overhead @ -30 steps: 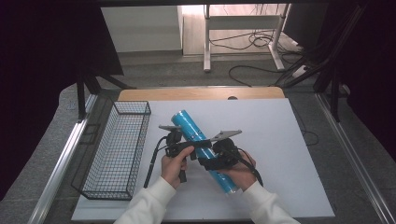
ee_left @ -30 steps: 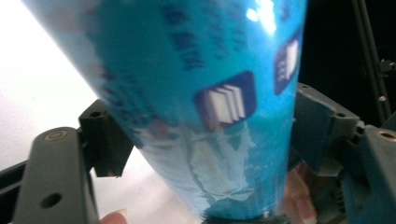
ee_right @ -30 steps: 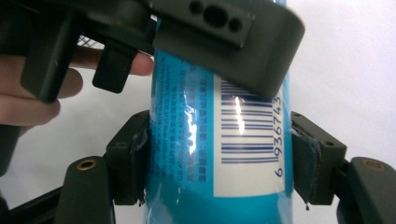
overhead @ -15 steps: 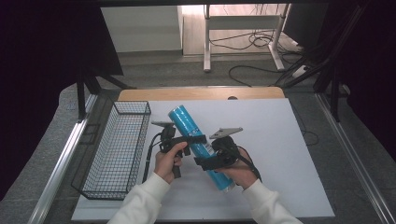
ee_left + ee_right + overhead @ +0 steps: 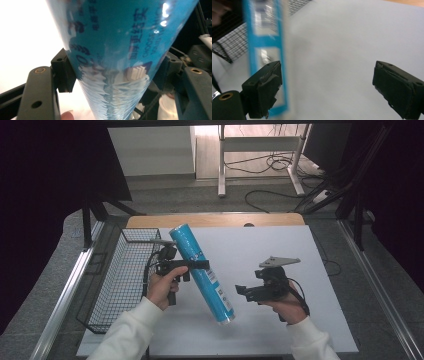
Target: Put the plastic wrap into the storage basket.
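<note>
In the high view, your left hand-held gripper point(image 5: 192, 265) now carries the blue tube point(image 5: 201, 273) alone. A second ago both grippers sat together on it at mid-counter; since then your right hand-held gripper point(image 5: 241, 290) has let go and pulled off to the right, jaws apart and empty. The tube has swung up and left, tilted, its top end at the edge of the wire basket point(image 5: 116, 285) and its lower end hanging over the white counter point(image 5: 300, 260). I judge the handover done and the basket the likely goal.

In the left gripper view, the jaws clamp the blue tube point(image 5: 117, 50) on both sides. It is glossy, printed with text, its clear wrap wrinkled below the grip.

In the right gripper view, the wide-open jaws frame bare counter point(image 5: 342, 50); the tube point(image 5: 265, 50) passes blurred at the left.
</note>
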`<act>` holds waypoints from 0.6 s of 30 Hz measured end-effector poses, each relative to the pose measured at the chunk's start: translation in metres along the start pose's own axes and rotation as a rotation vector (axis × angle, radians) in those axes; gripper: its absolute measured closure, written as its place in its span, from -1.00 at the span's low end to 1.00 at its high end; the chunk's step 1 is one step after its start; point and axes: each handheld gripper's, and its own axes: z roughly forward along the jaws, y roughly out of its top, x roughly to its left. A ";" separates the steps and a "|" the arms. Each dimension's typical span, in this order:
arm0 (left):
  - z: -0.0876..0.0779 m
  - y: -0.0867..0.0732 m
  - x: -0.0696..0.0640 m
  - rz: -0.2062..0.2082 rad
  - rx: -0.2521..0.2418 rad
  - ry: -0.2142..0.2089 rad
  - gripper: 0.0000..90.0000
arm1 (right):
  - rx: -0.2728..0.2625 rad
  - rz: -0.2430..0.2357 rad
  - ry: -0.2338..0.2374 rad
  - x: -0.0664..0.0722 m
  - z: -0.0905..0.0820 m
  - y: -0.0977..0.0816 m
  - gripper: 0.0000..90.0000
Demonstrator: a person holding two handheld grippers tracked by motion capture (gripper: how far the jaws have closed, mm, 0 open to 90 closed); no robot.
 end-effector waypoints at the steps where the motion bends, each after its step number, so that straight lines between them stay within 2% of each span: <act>1: -0.005 0.002 -0.002 0.006 0.005 0.004 -0.30 | 0.002 0.010 -0.009 -0.004 -0.002 -0.003 -0.79; 3: -0.014 0.006 -0.006 0.027 0.022 0.019 -0.30 | 0.012 0.029 -0.023 -0.014 -0.005 -0.010 -0.79; 7: -0.025 0.011 -0.012 0.049 0.038 0.040 -0.30 | 0.024 0.058 -0.033 -0.023 -0.006 -0.017 -0.78; 12: -0.035 0.015 -0.016 0.066 0.055 0.058 -0.30 | 0.029 0.066 -0.040 -0.027 -0.006 -0.019 -0.78; 18: -0.051 0.020 -0.019 0.096 0.063 0.105 -0.30 | 0.043 0.070 -0.053 -0.029 -0.004 -0.022 -0.78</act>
